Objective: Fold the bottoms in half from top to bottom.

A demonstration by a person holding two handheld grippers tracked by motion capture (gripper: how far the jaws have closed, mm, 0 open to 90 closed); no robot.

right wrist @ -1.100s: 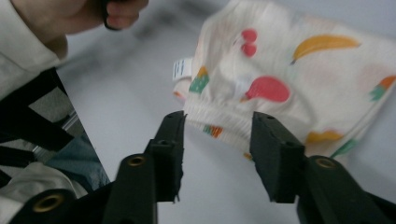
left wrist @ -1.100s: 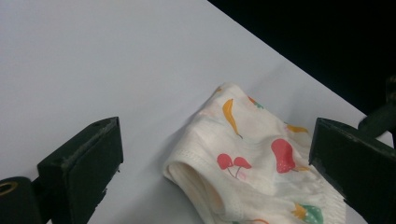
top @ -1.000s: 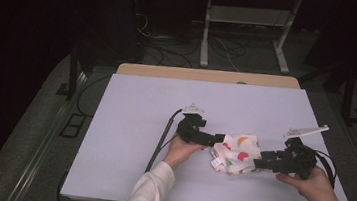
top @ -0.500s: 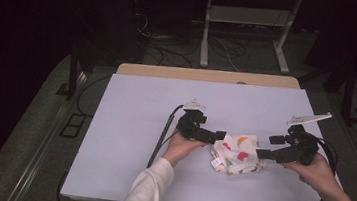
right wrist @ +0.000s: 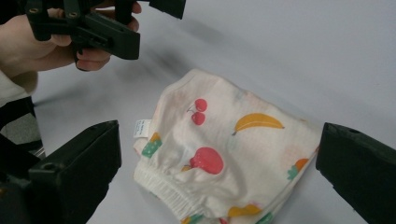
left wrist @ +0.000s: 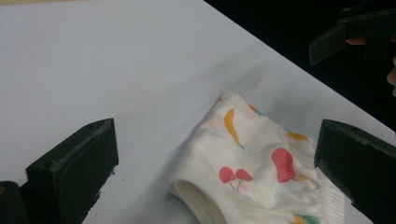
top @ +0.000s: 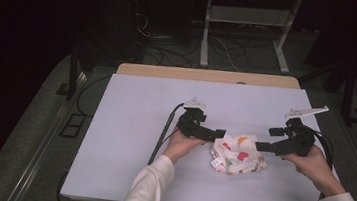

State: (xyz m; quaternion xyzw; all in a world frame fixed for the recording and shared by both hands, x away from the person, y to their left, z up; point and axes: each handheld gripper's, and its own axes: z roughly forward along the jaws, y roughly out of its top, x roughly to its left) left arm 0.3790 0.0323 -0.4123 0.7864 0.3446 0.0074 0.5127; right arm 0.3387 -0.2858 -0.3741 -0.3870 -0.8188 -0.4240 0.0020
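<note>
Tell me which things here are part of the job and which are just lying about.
In the job: small white folded fruit-print cloth garment; left gripper; right gripper, jaws just opened, nothing between them.
Lying about: white table; metal stand legs on the floor behind.

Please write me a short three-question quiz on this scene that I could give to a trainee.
1. True or false: the right gripper is clamped on the folded garment.
2. Which fruit is printed on the garment? A) grapes B) banana C) pineapple
3. Where does the garment lie relative to the left gripper and the right one?

Key
1. False. Its jaws have just been opening and stand wide, with the garment lying free on the white table.
2. B. A yellow banana shows beside red cherries.
3. Between them, flat on the table, with neither gripper's jaws pressing on it.
</note>
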